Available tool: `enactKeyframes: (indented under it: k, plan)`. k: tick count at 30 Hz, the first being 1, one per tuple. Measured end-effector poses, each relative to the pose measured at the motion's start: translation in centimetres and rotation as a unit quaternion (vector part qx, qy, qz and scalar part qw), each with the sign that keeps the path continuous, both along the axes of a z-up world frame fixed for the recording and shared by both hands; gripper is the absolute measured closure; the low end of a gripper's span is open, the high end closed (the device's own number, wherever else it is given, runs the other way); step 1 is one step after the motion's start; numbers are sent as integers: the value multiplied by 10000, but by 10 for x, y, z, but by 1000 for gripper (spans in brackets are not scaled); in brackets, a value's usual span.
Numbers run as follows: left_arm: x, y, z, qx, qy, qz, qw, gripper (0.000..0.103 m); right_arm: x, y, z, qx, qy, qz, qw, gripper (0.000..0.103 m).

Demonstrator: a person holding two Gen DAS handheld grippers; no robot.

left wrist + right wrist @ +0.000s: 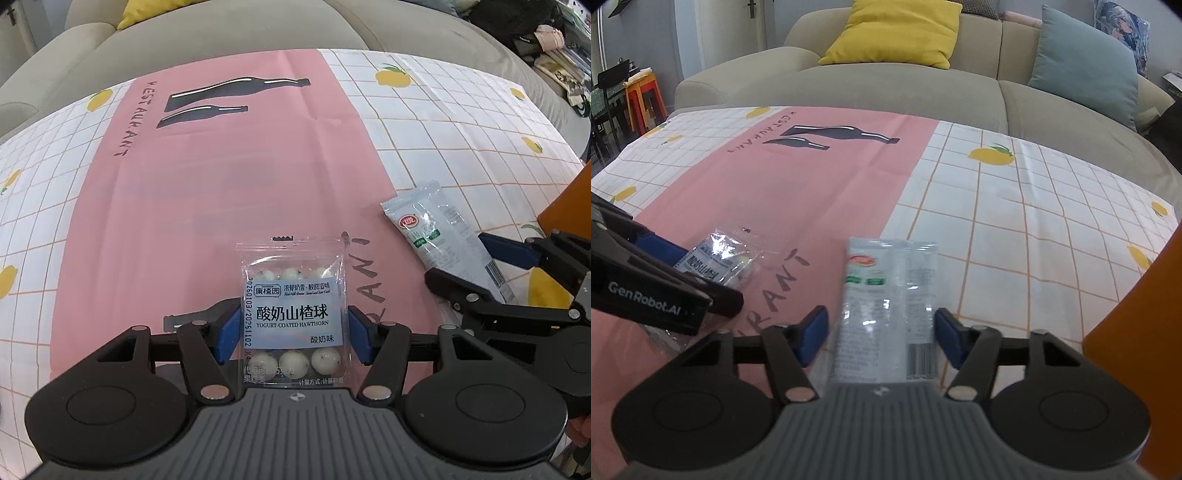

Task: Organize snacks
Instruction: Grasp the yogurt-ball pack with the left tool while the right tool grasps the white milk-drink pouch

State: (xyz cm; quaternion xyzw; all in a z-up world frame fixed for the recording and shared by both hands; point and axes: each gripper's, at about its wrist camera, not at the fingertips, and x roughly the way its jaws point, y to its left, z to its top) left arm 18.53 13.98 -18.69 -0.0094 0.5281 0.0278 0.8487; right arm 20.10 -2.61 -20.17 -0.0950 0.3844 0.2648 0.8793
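Observation:
A clear packet of yogurt-coated hawthorn balls (293, 314) lies on the pink strip of the tablecloth (207, 192). My left gripper (293, 332) is shut on it, a blue pad against each side edge. In the right wrist view the same packet (718, 258) looks crinkled in the left gripper (683, 266). A long pale green-and-white sachet (886, 306) lies lengthwise between the fingers of my right gripper (881, 336). The right pad touches its edge and the left pad stands a sliver off, so this gripper is open. The sachet (443, 236) and right gripper (491, 269) also show in the left wrist view.
The cloth is white-checked with lemons (993, 155) beside the pink strip. An orange upright surface (1137, 332) stands close on the right. A beige sofa (886, 88) with a yellow cushion (894, 33) and a teal cushion (1082, 70) runs behind the table.

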Motion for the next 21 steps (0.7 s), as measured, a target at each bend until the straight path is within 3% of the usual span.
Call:
enactKeyframes:
  k: [11, 21]
  plan:
    - [-14, 4, 12, -506, -263, 453, 9973, 39, -3, -10, 14, 225, 332, -421, 9983, 57]
    - [-38, -15, 62, -881, -665, 469, 9928, 39, -35, -39, 71, 886, 96, -675, 9937, 58]
